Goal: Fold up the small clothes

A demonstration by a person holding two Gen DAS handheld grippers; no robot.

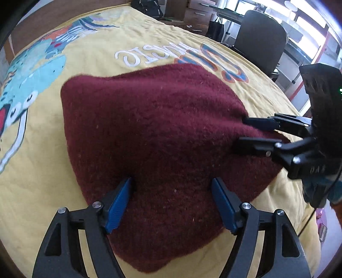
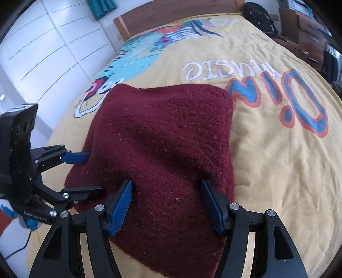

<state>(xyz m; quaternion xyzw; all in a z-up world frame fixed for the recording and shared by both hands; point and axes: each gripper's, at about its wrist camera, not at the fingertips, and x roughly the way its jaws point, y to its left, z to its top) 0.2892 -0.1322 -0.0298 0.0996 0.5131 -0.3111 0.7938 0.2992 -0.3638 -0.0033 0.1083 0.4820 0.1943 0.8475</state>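
Observation:
A thick maroon knitted cloth [image 1: 149, 128] [image 2: 166, 128] lies folded on a yellow printed bedspread [image 1: 96, 59] [image 2: 267, 160]. My left gripper [image 1: 172, 184] points down at its near edge. Its jaws stand wide, and the cloth bulges between the blue pads [image 1: 119, 203] without being squeezed. In the right wrist view the left gripper [image 2: 94, 173] straddles the cloth's left edge. My right gripper [image 2: 165, 184] has the cloth's near right part filling the gap between its pads [image 2: 120, 209]. From the left wrist view the cloth draws to a point between the right gripper's [image 1: 240, 133] fingers.
A dark office chair [image 1: 260, 36] and wooden drawers [image 1: 196, 15] stand beyond the bed's far right side. White wardrobe doors [image 2: 42, 53] run along the left. A wooden headboard [image 2: 171, 12] and a black bag [image 2: 258, 15] sit at the far end.

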